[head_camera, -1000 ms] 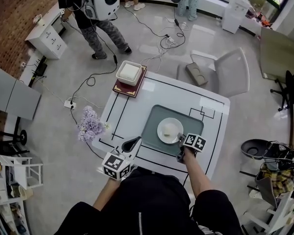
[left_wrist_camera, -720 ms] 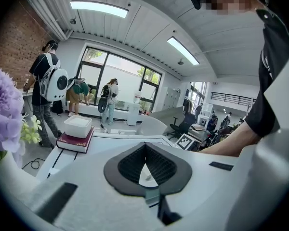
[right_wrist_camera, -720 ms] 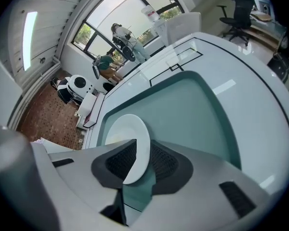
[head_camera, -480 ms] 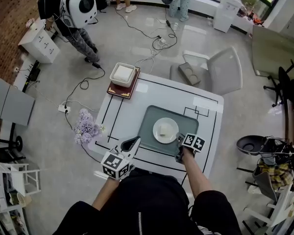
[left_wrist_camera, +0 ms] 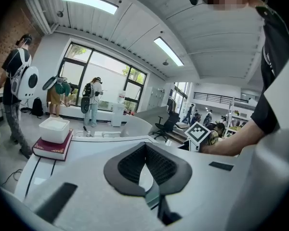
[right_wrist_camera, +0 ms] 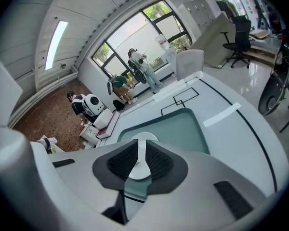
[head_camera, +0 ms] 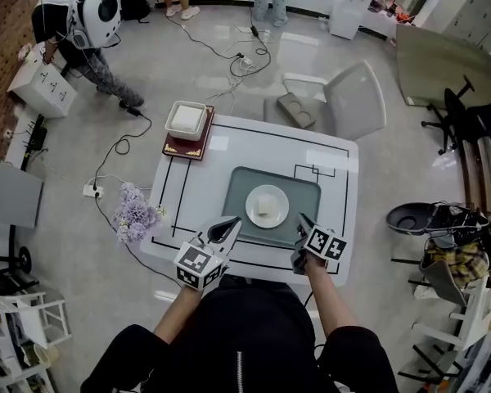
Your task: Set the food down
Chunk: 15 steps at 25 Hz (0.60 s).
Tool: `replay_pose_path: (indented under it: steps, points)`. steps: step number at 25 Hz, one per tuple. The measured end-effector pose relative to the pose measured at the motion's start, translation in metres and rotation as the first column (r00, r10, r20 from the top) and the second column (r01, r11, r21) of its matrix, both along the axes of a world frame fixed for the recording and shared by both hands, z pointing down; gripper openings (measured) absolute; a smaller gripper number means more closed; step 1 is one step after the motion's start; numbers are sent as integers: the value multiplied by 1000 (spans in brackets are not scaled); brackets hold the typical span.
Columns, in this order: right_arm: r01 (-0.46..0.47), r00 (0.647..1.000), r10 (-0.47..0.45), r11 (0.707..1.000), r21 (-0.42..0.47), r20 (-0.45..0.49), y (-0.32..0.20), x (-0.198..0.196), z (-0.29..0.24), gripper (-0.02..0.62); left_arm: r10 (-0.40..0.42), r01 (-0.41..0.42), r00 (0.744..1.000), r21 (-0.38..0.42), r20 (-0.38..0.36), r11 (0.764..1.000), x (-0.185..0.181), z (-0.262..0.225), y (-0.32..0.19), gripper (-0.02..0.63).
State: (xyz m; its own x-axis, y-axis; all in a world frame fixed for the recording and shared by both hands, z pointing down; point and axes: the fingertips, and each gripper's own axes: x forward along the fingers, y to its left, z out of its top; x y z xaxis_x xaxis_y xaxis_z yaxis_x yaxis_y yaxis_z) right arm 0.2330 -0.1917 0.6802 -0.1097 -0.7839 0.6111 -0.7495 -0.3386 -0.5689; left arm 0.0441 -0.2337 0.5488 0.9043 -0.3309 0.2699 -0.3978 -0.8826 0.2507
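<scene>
White table [head_camera: 344, 178], lined in black, stands in the middle of a grey-floored room. The right claw [right_wrist_camera: 140, 143] hangs over the near right corner of a grey-green placemat [head_camera: 307, 188], its jaws a thin slit apart with nothing between them. Just ahead and a little to its left, the white plate [head_camera: 257, 217] rests on the placemat and carries a pale piece of food [head_camera: 265, 205], too small to give a long axis. The left claw [left_wrist_camera: 145, 145], its jaws together and empty, hangs at the table's near edge, and the plate lies ahead to its right, farther off. The food looks already set down, and the right claw is the nearer one for any adjustment.
</scene>
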Motion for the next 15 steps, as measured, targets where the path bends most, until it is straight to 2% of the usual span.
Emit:
replay_pose_path:
  steps: [3,6,8,11,15]
  points:
    - [-39,992,47,997,70,-114,18,2,-27,37,68,-67,998,21,-14,998,12,-4,8,6]
    - [-55,970,86,989,136,-228,31,-7,-56,27,129,-128,991,24,-37,992,18,-8,13,6]
    - [-42,953,88,986,161,-289,39,-16,-71,23,157,-157,986,9,-61,988,22,-9,17,5]
    - [-3,932,72,982,191,-354,51,-32,-90,23,185,-184,981,18,-56,983,28,-9,22,6]
    - [37,894,83,966,257,-440,63,-54,-118,19,179,-179,982,21,-52,984,24,-12,30,6]
